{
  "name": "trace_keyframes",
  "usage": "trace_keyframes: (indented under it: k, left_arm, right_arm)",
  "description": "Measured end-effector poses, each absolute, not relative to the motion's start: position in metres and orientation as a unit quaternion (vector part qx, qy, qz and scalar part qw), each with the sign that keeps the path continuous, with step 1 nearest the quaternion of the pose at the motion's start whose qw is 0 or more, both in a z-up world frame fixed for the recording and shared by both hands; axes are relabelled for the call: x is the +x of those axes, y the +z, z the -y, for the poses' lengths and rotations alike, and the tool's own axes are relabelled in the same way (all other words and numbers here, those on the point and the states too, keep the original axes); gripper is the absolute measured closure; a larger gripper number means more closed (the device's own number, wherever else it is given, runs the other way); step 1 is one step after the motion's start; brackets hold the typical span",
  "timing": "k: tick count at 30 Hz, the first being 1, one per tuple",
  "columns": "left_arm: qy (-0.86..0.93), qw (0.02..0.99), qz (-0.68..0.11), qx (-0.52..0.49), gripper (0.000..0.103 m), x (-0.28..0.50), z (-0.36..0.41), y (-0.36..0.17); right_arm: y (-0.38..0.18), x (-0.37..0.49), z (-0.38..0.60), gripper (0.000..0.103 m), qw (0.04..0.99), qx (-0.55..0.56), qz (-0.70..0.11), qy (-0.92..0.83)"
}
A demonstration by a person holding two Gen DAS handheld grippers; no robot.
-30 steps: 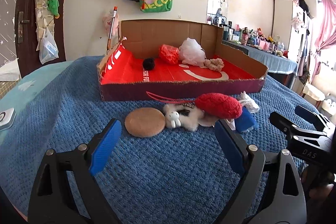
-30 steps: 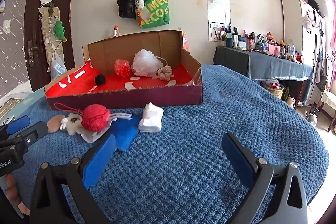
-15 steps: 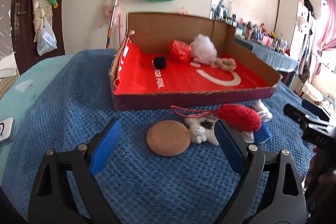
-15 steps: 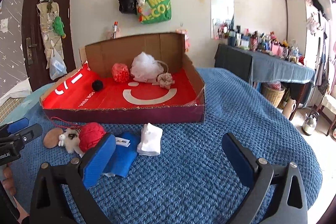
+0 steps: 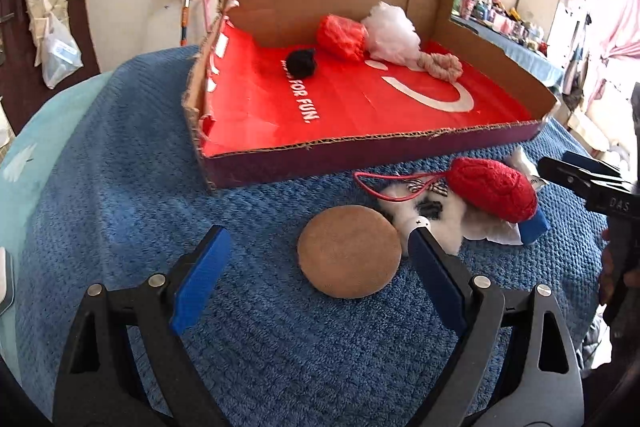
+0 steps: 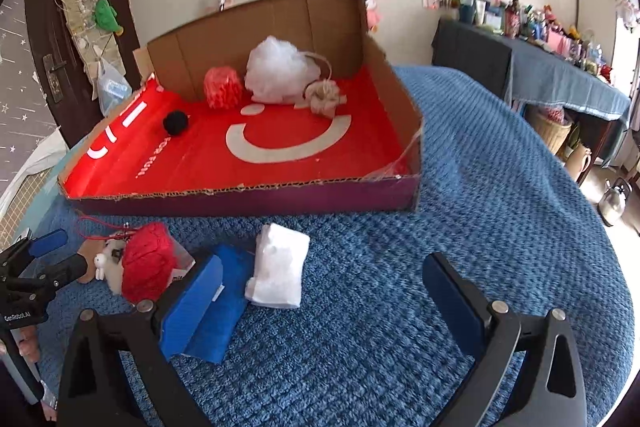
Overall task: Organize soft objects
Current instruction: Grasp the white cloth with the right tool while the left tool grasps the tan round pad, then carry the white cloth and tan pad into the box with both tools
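Blue knitted bedding covers the bed (image 5: 100, 187) where I am working, and the cardboard box (image 5: 360, 151) with its red lining sits on it toward the wall. Over the last second I have brought both tools forward and tipped them down, so the box floor now shows far more fully than before. Inside it, against the back wall, lie a black pompom (image 5: 301, 62), an orange puff (image 5: 342, 35), a white puff (image 5: 394, 34) and a beige scrunchie (image 5: 440, 66).

The loose items wait just in front of the box. My left hand-held gripper (image 5: 316, 267) is spread wide and empty, with the brown round pad (image 5: 349, 251) now sitting between its fingers, closer than it was. Beside the pad, away from the box's left corner, are the small white plush (image 5: 424, 211) and the red knitted ball (image 5: 492, 189) resting on it.

My right hand-held gripper (image 6: 324, 291) is also wide and empty, hanging over the blue cloth (image 6: 224, 303) and the white folded cloth (image 6: 280, 273) in front of the box.

Nothing has been lifted. I judge the approach nearly finished, with the pad as my left side's likely first pick.
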State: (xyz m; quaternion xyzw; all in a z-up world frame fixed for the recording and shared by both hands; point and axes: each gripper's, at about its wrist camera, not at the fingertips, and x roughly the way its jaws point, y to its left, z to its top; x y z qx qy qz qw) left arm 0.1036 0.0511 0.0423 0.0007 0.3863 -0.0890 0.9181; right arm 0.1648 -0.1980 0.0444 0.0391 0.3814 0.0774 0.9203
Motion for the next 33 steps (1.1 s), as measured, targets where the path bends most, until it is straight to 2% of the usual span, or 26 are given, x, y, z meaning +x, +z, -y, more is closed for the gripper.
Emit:
trace_keyframes:
  k: [6,8,10,11,13,16,25,33]
  left_arm:
    - [-0.100,0.910,-0.402,0.018,0.014,0.111,-0.043,0.035]
    - [-0.112,0.907,-0.404,0.019,0.023,0.112,-0.040,0.033]
    - [-0.121,0.907,-0.402,0.019,0.046,0.112,-0.038,0.032]
    - [-0.128,0.906,-0.402,0.018,0.049,0.112,-0.037,0.032]
    - [-0.144,0.904,-0.402,0.011,0.053,0.111,-0.037,0.032]
    - [-0.154,0.905,-0.397,0.012,0.055,0.109,-0.034,0.033]
    - [-0.155,0.918,-0.364,0.002,0.055,0.095,-0.038,0.056]
    - [-0.154,0.925,-0.348,0.001,0.055,0.089,-0.041,0.068]
  right_arm:
    - [0.035,0.175,0.193,0.017,0.909,0.029,-0.409,0.077]
    - [0.032,0.177,0.192,0.026,0.905,0.029,-0.416,0.080]
    - [0.031,0.177,0.192,0.039,0.905,0.029,-0.417,0.084]
    - [0.031,0.176,0.191,0.044,0.904,0.028,-0.415,0.095]
    - [0.031,0.175,0.185,0.072,0.905,0.019,-0.412,0.106]
    - [0.033,0.170,0.182,0.081,0.908,0.014,-0.403,0.112]
    - [0.069,0.150,0.190,0.082,0.926,0.017,-0.357,0.119]
    - [0.068,0.147,0.187,0.081,0.924,0.021,-0.360,0.126]
